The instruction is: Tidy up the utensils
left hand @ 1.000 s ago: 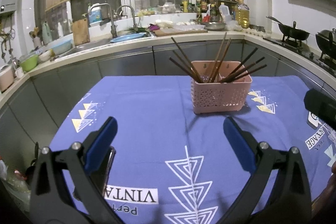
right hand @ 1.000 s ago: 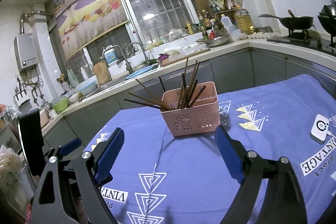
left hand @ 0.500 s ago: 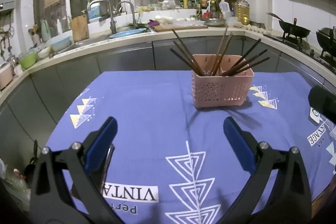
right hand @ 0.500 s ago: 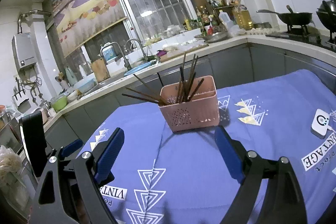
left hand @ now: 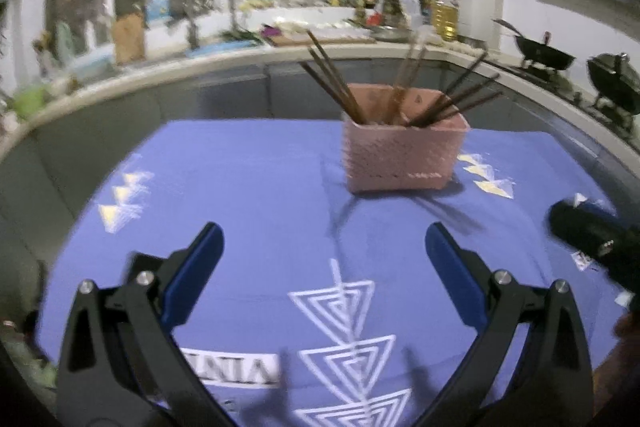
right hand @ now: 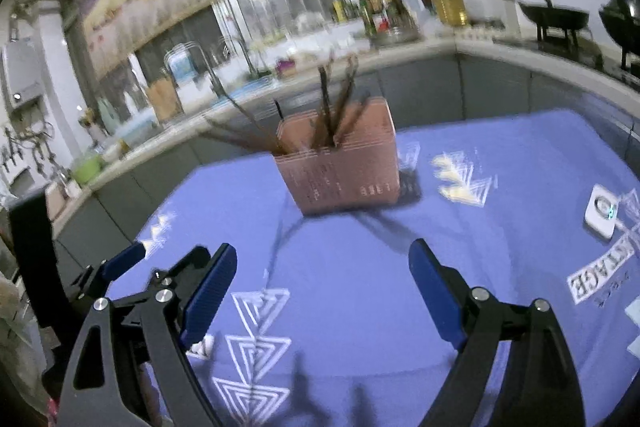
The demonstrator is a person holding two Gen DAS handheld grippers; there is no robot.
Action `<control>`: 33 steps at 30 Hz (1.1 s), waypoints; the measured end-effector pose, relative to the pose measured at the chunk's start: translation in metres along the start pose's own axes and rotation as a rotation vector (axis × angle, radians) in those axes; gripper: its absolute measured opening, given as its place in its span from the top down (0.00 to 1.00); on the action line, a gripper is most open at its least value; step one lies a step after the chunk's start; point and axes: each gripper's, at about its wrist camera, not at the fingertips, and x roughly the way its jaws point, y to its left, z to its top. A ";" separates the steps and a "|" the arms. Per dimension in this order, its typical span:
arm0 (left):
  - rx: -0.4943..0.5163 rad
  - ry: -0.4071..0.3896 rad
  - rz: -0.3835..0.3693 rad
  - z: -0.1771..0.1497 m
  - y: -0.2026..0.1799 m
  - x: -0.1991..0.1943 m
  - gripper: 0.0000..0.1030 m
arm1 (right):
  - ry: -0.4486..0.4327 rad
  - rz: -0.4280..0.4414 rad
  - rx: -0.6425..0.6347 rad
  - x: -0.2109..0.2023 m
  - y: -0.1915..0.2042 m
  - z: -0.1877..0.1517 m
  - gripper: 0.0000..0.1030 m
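A pink perforated basket (left hand: 402, 151) stands upright on the blue tablecloth (left hand: 260, 187) and holds several dark wooden chopsticks (left hand: 332, 79) that lean outward. It also shows in the right wrist view (right hand: 344, 163), blurred, with its chopsticks (right hand: 332, 107). My left gripper (left hand: 324, 259) is open and empty, well short of the basket. My right gripper (right hand: 320, 283) is open and empty, also short of the basket. The left gripper's blue finger (right hand: 120, 261) shows at the left of the right wrist view.
A small white device (right hand: 602, 211) lies on the cloth at the right. The right gripper's black body (left hand: 592, 239) sits at the right edge of the left wrist view. Grey counters ring the table, with a sink (left hand: 216, 47) behind and woks (left hand: 544, 55) at the right.
Both grippers have moved forward and lower toward the basket, which looks larger now. Both views are motion-blurred. The jaws stay open.
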 end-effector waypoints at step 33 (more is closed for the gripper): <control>0.059 -0.086 -0.031 -0.042 -0.099 -0.079 0.06 | -0.018 -0.252 0.080 -0.134 -0.048 -0.109 0.14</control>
